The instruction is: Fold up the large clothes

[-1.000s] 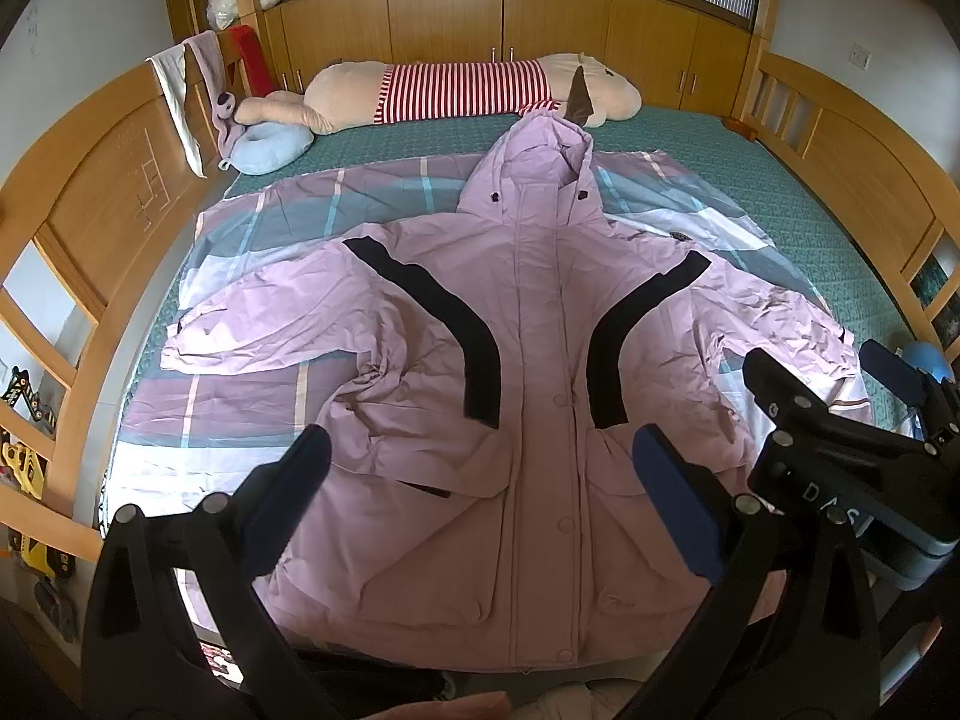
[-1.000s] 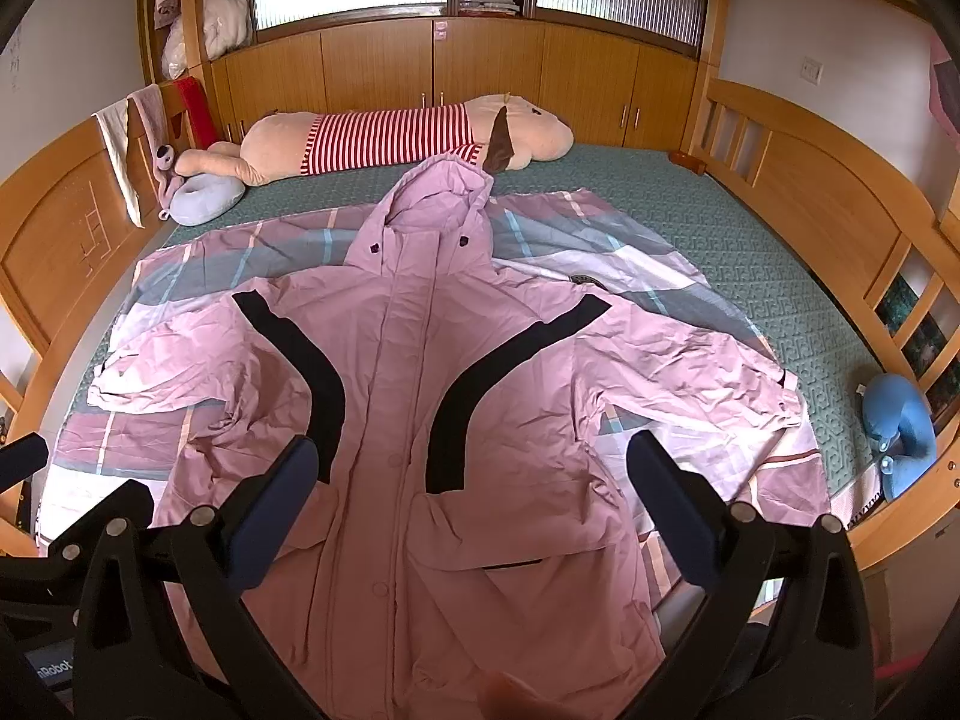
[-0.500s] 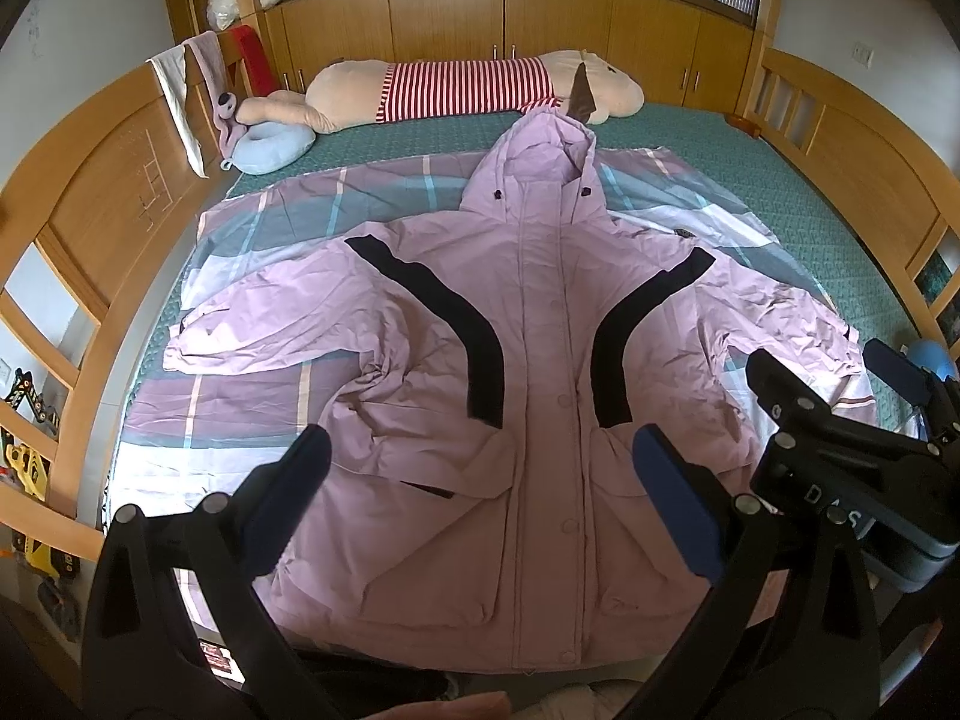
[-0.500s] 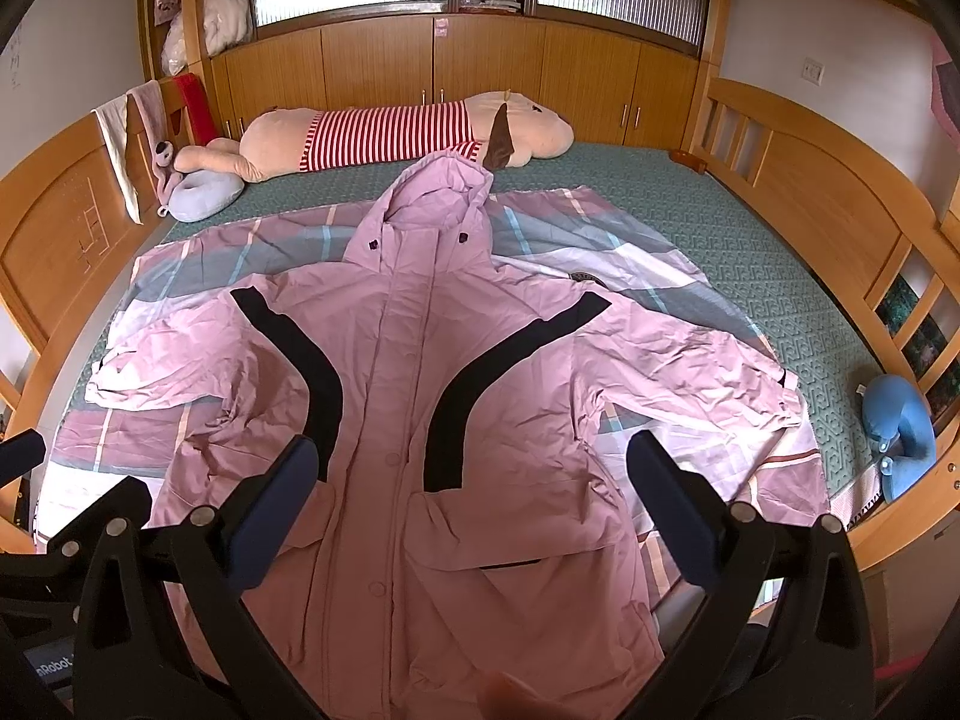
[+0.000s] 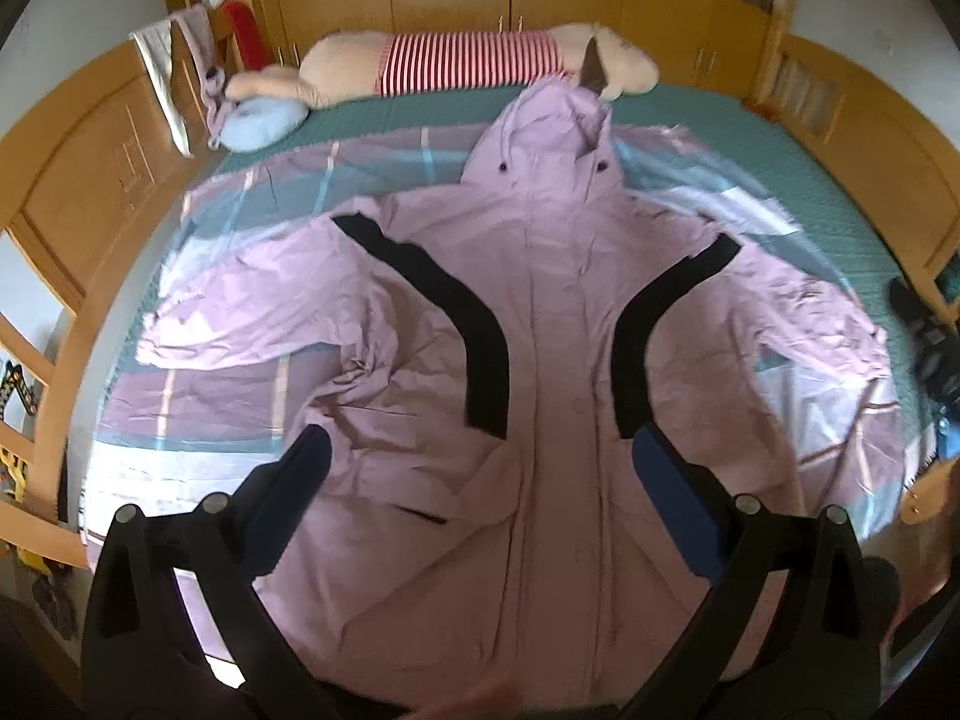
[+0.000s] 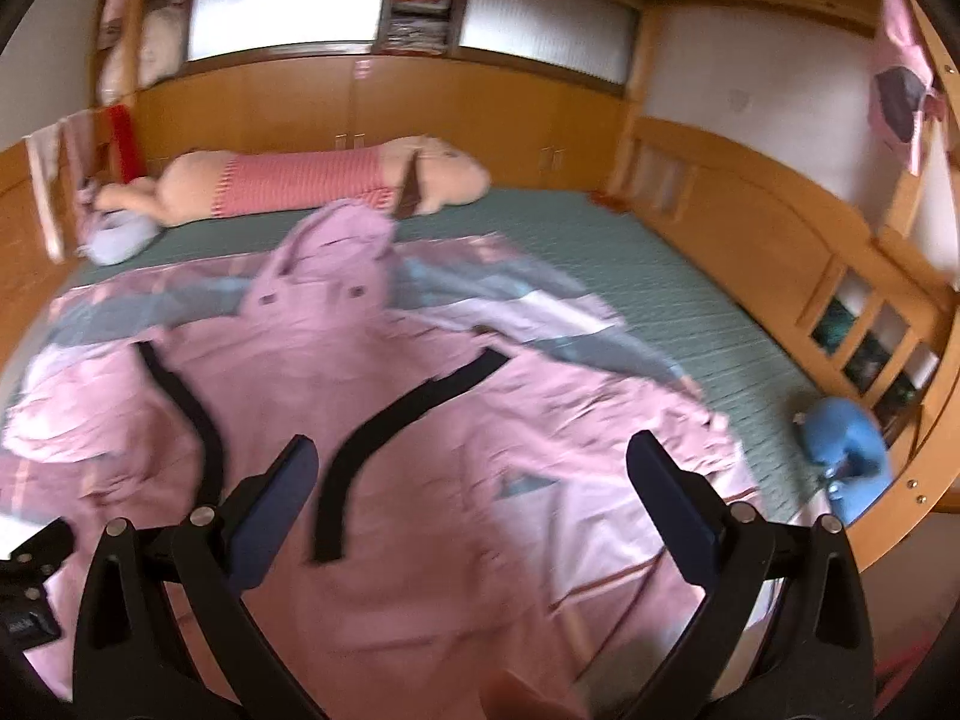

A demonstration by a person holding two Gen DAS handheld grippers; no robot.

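A large pink hooded jacket with two black stripes lies spread flat, front up, on the bed, sleeves out to both sides. It also shows in the right wrist view. My left gripper is open and empty, above the jacket's lower front near the hem. My right gripper is open and empty, above the jacket's right side. In the left wrist view the right gripper shows as a dark shape at the far right edge.
A plaid sheet lies under the jacket on a green bedspread. A striped plush toy and a light blue pillow lie at the head. Wooden bed rails run along both sides. A blue neck pillow sits at the right edge.
Both grippers moved forward over the jacket. The right gripper swung up and to the right, so it no longer crowds the left wrist view. Both stayed open.
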